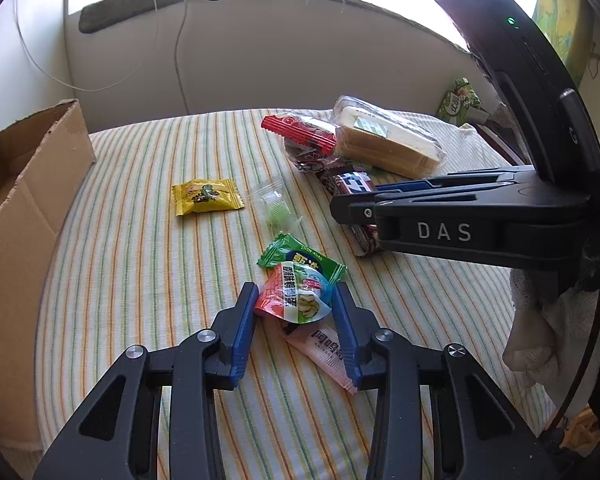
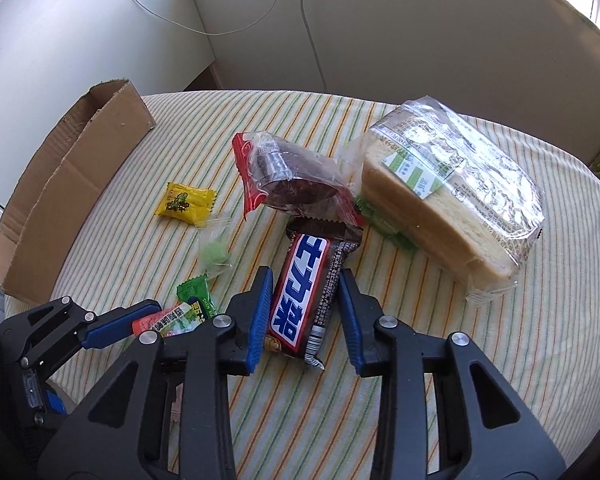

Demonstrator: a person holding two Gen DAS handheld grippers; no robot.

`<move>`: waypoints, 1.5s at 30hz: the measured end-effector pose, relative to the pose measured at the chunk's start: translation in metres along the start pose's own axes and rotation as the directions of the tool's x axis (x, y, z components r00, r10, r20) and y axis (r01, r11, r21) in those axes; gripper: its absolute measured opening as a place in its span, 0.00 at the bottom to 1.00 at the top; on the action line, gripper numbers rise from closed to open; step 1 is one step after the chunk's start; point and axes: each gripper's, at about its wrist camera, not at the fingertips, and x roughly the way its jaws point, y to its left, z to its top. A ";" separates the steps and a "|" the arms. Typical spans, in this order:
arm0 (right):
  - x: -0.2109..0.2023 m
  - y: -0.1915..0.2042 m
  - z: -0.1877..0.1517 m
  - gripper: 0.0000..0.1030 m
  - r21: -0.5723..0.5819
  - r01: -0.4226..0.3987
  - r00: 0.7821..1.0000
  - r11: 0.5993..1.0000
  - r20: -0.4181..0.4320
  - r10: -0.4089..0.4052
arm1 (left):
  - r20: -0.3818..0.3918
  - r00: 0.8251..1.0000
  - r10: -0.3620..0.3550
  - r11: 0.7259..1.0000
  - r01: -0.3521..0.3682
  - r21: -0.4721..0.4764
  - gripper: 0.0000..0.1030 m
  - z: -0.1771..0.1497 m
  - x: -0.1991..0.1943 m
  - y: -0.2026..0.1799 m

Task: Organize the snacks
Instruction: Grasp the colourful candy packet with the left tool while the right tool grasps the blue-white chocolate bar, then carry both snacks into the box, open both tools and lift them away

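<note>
both grippers are gripping first picks, the left gripper (image 1: 294, 300) pinching a red-and-green foil snack packet (image 1: 296, 298) and the right gripper (image 2: 304, 300) a brown chocolate bar (image 2: 304, 292), while the brown cardboard box (image 1: 32, 200) at nine o'clock is waiting.

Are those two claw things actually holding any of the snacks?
Left fingers pinch the red-and-green packet by its sides. Right fingers straddle the chocolate bar mid-length; contact unclear.

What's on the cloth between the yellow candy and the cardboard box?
Nothing: in both wrist views only bare striped tablecloth lies between the yellow candy and the cardboard box.
</note>
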 end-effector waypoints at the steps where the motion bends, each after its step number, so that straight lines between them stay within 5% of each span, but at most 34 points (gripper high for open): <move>1: -0.001 -0.001 -0.001 0.33 0.002 -0.001 1.000 1.000 0.002 0.001 | 0.003 1.000 0.001 1.000 -0.001 -0.005 0.34 0.000 0.000 0.001; 21: -0.057 -0.005 -0.018 0.32 0.017 -0.053 0.994 0.998 0.094 0.051 | 0.138 0.989 0.058 0.997 -0.049 -0.064 0.32 0.005 -0.055 0.022; 45: -0.059 0.121 0.031 0.32 -0.198 -0.128 0.977 0.972 0.144 0.158 | 0.232 0.945 0.232 0.952 -0.171 -0.254 0.31 -0.021 -0.127 0.118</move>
